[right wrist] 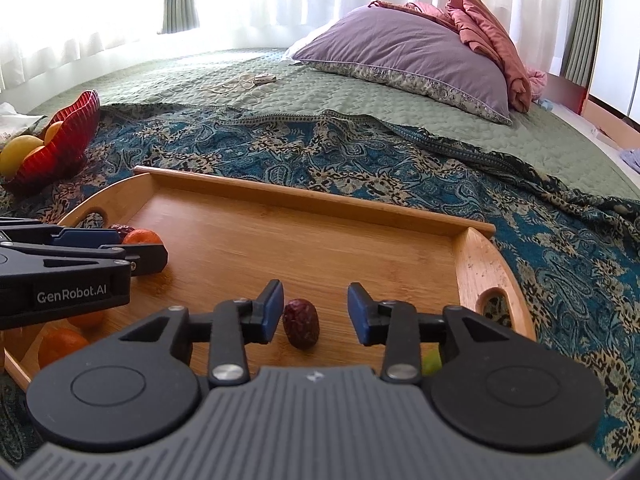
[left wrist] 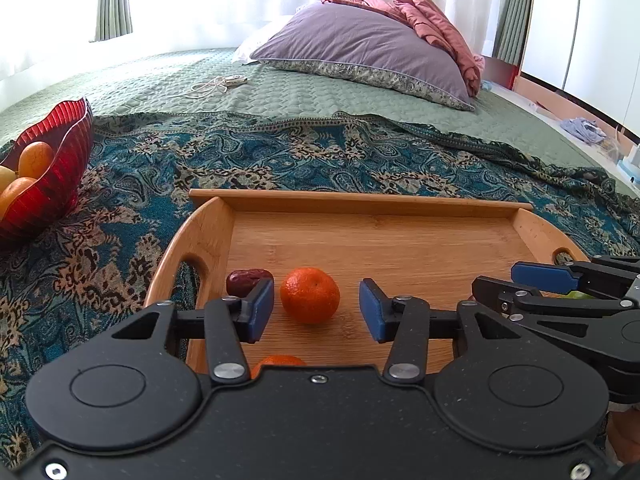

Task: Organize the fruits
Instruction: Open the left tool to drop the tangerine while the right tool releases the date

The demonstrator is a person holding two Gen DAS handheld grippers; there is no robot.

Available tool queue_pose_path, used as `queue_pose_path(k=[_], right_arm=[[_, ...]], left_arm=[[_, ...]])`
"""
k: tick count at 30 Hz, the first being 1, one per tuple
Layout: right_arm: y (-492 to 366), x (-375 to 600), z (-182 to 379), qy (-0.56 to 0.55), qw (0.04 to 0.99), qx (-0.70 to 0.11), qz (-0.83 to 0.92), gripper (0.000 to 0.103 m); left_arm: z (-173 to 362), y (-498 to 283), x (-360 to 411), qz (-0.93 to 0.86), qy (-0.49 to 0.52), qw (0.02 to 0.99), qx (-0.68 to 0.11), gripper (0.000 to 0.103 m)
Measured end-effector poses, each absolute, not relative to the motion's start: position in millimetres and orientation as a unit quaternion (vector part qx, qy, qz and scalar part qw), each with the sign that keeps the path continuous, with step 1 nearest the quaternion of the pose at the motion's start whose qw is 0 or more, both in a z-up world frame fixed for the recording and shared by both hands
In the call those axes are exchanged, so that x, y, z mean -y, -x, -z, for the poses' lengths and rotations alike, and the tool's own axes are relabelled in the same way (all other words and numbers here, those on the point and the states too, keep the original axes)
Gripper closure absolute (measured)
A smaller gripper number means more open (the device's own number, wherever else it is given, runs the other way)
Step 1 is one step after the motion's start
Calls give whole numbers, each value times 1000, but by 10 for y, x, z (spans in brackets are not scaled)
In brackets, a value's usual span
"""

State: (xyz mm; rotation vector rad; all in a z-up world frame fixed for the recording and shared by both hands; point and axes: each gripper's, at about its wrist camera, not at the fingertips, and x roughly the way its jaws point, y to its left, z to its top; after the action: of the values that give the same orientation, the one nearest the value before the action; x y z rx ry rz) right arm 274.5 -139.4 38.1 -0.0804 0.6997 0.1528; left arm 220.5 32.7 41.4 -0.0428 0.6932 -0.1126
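A wooden tray (left wrist: 372, 200) lies on the patterned bedspread and also shows in the right wrist view (right wrist: 312, 196). My left gripper (left wrist: 316, 310) is open around a mandarin (left wrist: 310, 295), with a red date (left wrist: 244, 282) just beyond its left finger. Another mandarin (left wrist: 278, 360) peeks out under the gripper body. My right gripper (right wrist: 315, 310) is open, with a second red date (right wrist: 301, 328) between its fingers. A green fruit (right wrist: 432, 361) is partly hidden behind its right finger. More mandarins (right wrist: 62, 342) lie at the tray's near left corner.
A red glass bowl (left wrist: 52, 176) with orange and yellow fruit stands left of the tray, also in the right wrist view (right wrist: 60, 144). A purple pillow (left wrist: 360, 48) and pink quilt (left wrist: 436, 24) lie at the far end of the bed. A white cable (left wrist: 216, 85) lies on the green quilt.
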Motion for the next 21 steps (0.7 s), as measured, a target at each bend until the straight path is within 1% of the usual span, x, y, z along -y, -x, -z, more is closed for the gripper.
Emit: queue_pose_path(k=[3,6,8,9,11,13,17,21], right_arm=[[-2702,1395,-412,43,938,-336,-76,45],[-2656,1384,-440,52,941,-326,-73,40],[-2629,1378,-455,57,943,-319,-71,33],[-2612,1378,-464,59,945,-315,-71,32],[-2581,1376,-480,61,946,-309,-69,26],[-2550,1378,-499,62,949,-303,-67,24],[-2489,1405,-535,59,953,-291,-62,16],[-2443,1447,-566,56,956,-282,-54,12]], left_arm=[[-446,-2159,-318,57,19,940,-336,55],[-482,-2108,-315,59,16,942,-330,50],[-507,-2070,-314,59,16,943,-326,46],[-521,-2050,-314,59,17,944,-324,45],[-546,-2018,-317,59,18,945,-321,45],[-569,-1990,-327,58,19,946,-319,44],[-606,-1935,-350,56,23,947,-315,44],[-624,-1880,-374,55,26,948,-312,44]])
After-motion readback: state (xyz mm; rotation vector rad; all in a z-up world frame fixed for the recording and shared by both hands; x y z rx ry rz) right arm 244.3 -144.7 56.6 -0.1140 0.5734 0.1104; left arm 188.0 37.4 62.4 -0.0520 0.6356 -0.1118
